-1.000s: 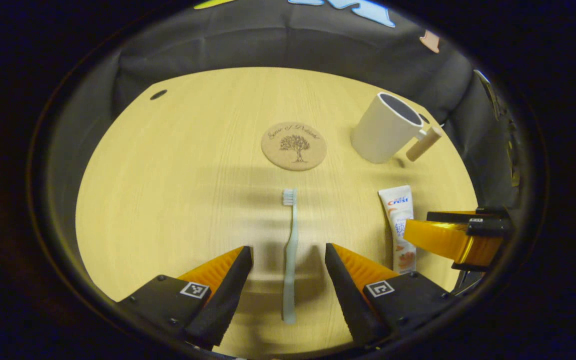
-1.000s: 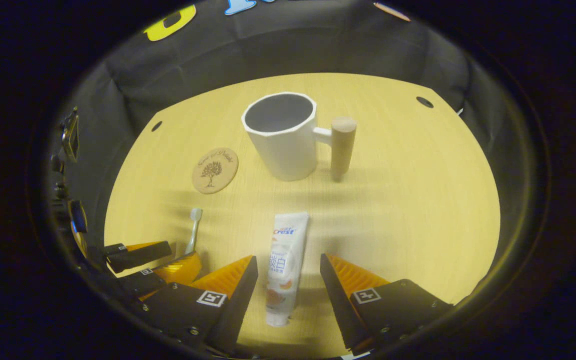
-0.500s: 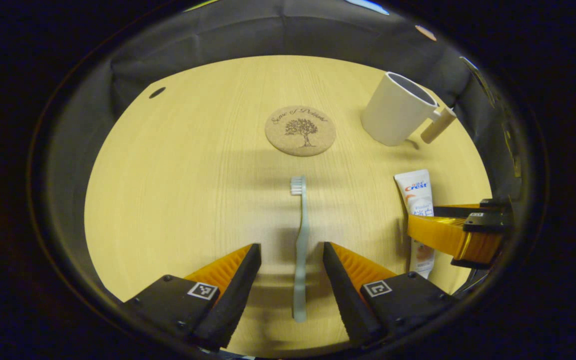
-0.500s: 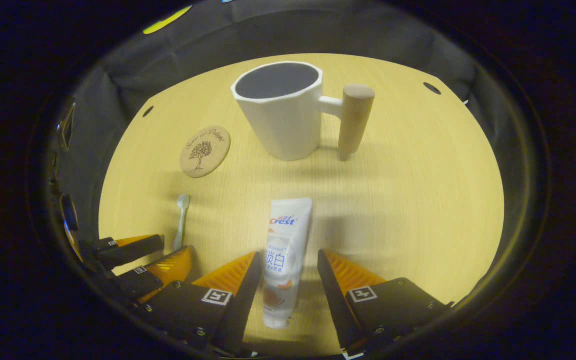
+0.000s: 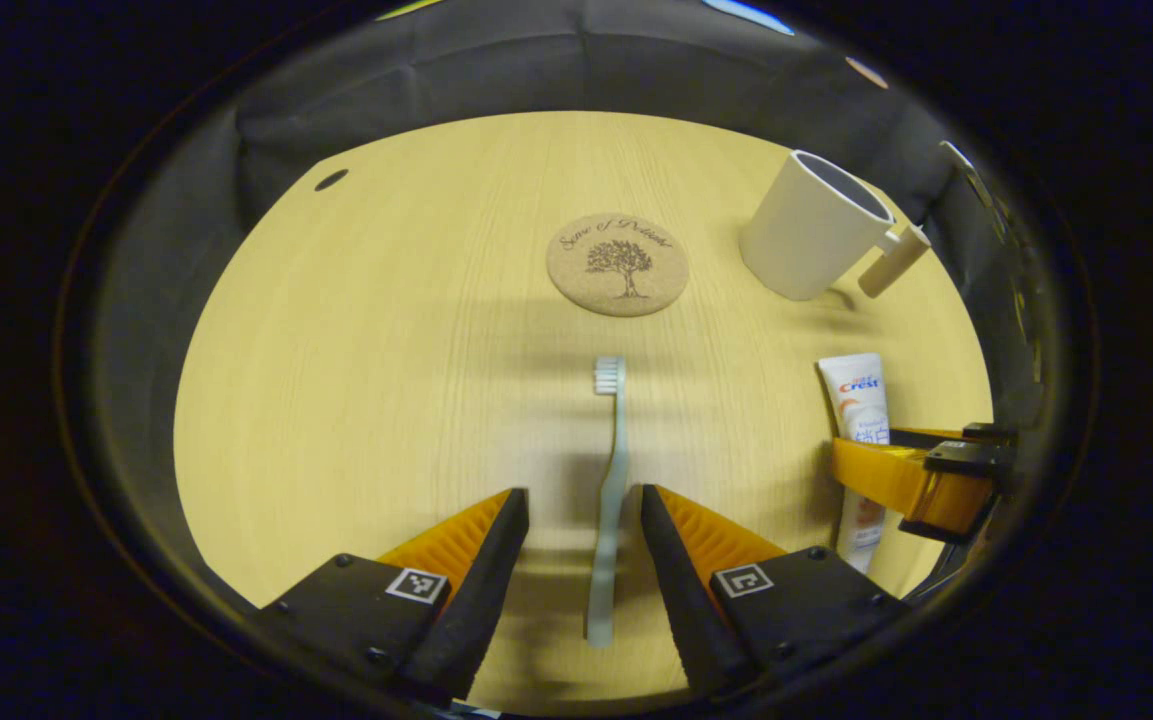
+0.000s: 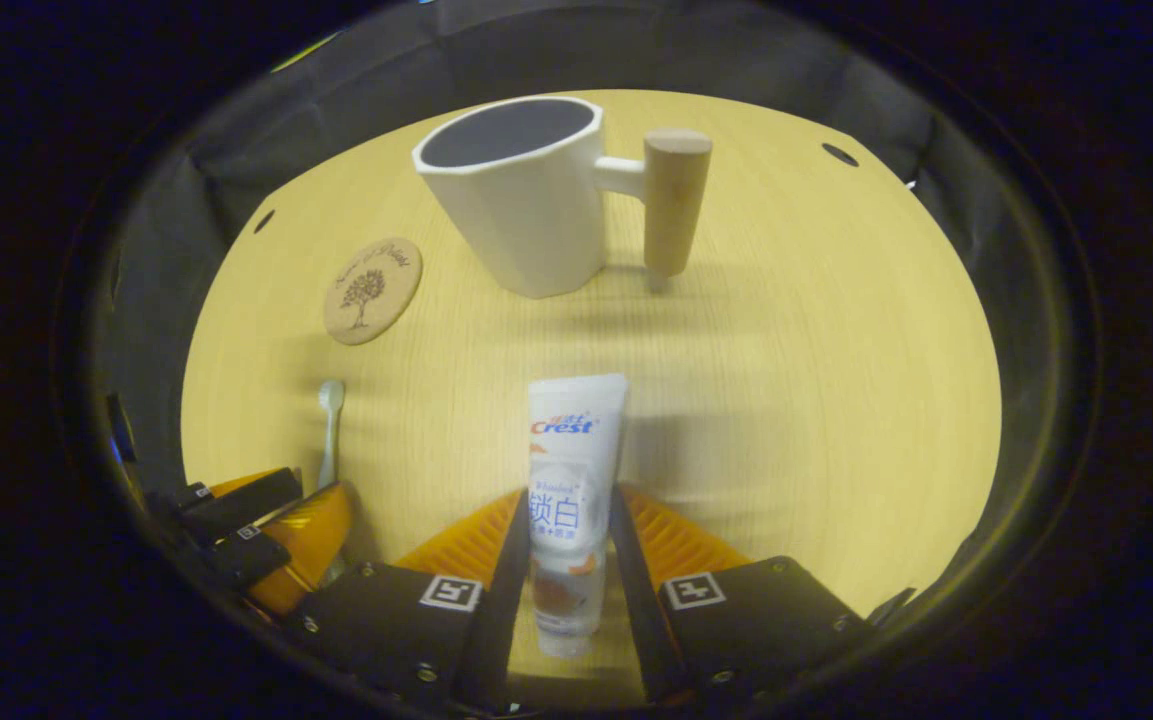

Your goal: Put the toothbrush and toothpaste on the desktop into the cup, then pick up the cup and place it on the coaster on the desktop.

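- Where the left gripper view looks down the bench [image 5: 336, 350], left gripper [image 5: 581, 510] fingers stand apart, straddling the flat-lying toothbrush [image 5: 611, 480]; cork coaster [image 5: 617, 264] beyond, mug [image 5: 814, 238] far right.
- Right gripper view: right gripper [image 6: 568, 520] fingers clamped on the toothpaste tube [image 6: 571, 480], mug upright ahead.

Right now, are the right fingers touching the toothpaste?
Touching. The right gripper view shows both fingers against the toothpaste sides, no gap either side.
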